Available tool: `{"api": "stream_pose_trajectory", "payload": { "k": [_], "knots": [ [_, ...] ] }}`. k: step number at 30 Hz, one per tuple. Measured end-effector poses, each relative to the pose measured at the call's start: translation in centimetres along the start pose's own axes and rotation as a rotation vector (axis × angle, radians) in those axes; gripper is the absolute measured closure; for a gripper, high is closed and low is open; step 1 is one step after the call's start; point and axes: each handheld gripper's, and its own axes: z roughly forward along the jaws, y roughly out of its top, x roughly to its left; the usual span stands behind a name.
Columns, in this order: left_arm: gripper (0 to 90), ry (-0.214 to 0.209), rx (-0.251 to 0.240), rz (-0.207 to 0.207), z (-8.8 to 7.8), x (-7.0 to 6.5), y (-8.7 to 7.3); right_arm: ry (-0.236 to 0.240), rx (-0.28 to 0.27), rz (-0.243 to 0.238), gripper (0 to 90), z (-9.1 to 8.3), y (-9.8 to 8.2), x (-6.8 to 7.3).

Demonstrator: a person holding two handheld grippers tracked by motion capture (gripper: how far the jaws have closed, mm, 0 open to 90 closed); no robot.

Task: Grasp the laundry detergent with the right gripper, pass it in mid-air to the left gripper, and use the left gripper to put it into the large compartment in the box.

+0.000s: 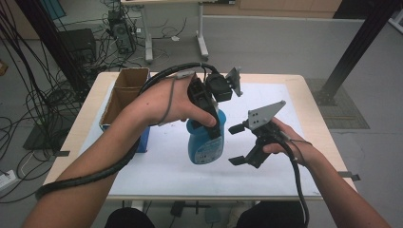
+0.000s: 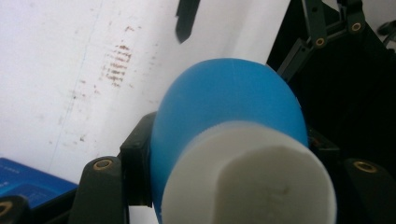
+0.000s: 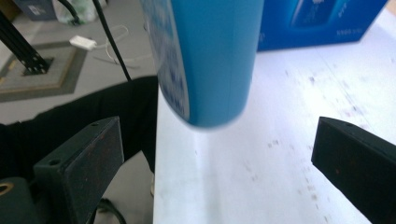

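- Blue bottle (image 1: 205,142) hangs just above the white sheet (image 1: 166,166) near the middle of the tabletop (image 1: 304,83), lifted clear; the right tool's camera shows its rounded base in the air over the sheet.
- My left tool (image 1: 209,111) is clamped on the bottle's upper part, close under the white cap (image 2: 247,182), one black jaw on each side of the blue shoulder.
- I judge it a stiff plastic body, smooth and likely a little slippery; I cannot tell how full it is, so I treat it as moderately heavy and prone to swinging from a grip this high.
- Best second hold, as I see it: across the broad lower body, where the walls run straight, not on the curved base.
- Look: bright blue, oval in section, with a paler printed label (image 1: 207,151) on the front and a plain white cap.
- My right tool (image 1: 240,142) stands wide and empty just right of the bottle, jaws aimed at its lower half and not touching it.
- Far left on the tabletop an open cardboard box (image 1: 124,90) sits, with a blue carton (image 3: 322,23) at its near end.
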Motion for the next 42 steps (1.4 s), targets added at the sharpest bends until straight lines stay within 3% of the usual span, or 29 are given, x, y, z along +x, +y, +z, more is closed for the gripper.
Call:
{"api": "stream_pose_trajectory", "payload": {
  "k": [5,14,17,24,29,35,42],
  "knots": [
    [37.6,0.024,-0.002,-0.050,-0.5,0.9,-0.8,-0.022,0.072,0.021,2.6,-0.5,-0.4,-0.2],
    [37.6,0.061,0.000,-0.116,-1.6,2.3,-2.4,-0.104,0.227,0.073,3.4,-1.4,-1.7,-0.7],
    [37.7,0.072,0.000,-0.142,-1.8,2.6,-2.8,-0.140,0.317,0.106,3.9,-1.6,-2.5,-1.2],
    [37.7,0.092,-0.012,-0.204,-3.0,3.2,-3.8,-0.191,0.462,0.199,4.9,-2.0,-4.3,-2.1],
    [37.7,0.110,-0.010,-0.249,-4.0,3.8,-4.6,-0.205,0.512,0.279,5.0,-2.7,-5.5,-3.0],
    [37.7,0.127,-0.010,-0.335,-5.5,5.1,-5.5,-0.223,0.569,0.362,5.7,-3.4,-6.4,-3.6],
    [37.7,0.160,-0.009,-0.424,-7.5,6.8,-6.6,-0.233,0.585,0.395,5.4,-3.5,-7.0,-3.9]
  ]
}}
